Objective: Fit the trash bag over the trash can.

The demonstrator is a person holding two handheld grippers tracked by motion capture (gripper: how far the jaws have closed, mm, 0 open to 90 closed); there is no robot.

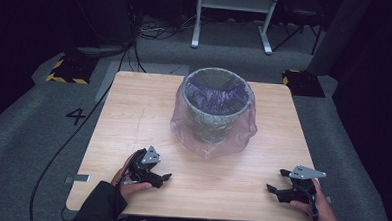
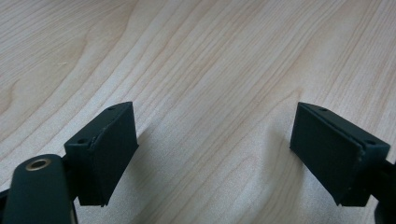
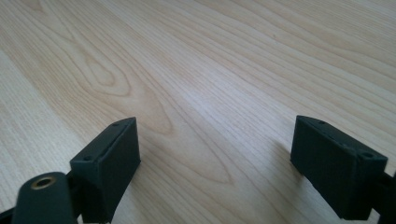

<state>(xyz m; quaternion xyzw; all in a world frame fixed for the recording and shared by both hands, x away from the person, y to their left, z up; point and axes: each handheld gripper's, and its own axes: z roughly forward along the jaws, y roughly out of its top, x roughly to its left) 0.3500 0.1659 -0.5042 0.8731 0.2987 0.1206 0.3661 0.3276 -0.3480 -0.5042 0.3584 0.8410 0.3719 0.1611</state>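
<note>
At the near edge of the pale square wooden table point(image 1: 134, 113), the person's left black two-jaw gripper point(image 1: 162, 179) and right black two-jaw gripper point(image 1: 276, 181) rest low over the wood, well apart, each with jaws spread wide and nothing between them. Farther back, near the table's middle, stands a round grey-green patterned bin point(image 1: 215, 111) lined with a thin translucent purple plastic bag point(image 1: 210, 141) that drapes over its rim and billows down around its outside to the tabletop.

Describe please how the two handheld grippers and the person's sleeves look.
Both the left gripper and the right gripper are black, each topped by a grey three-cornered plate. Their jaws are flat, rectangular black blocks with small screw holes, and a brass-ringed hole sits on the body nearby. The left arm wears a dark sleeve.
</note>
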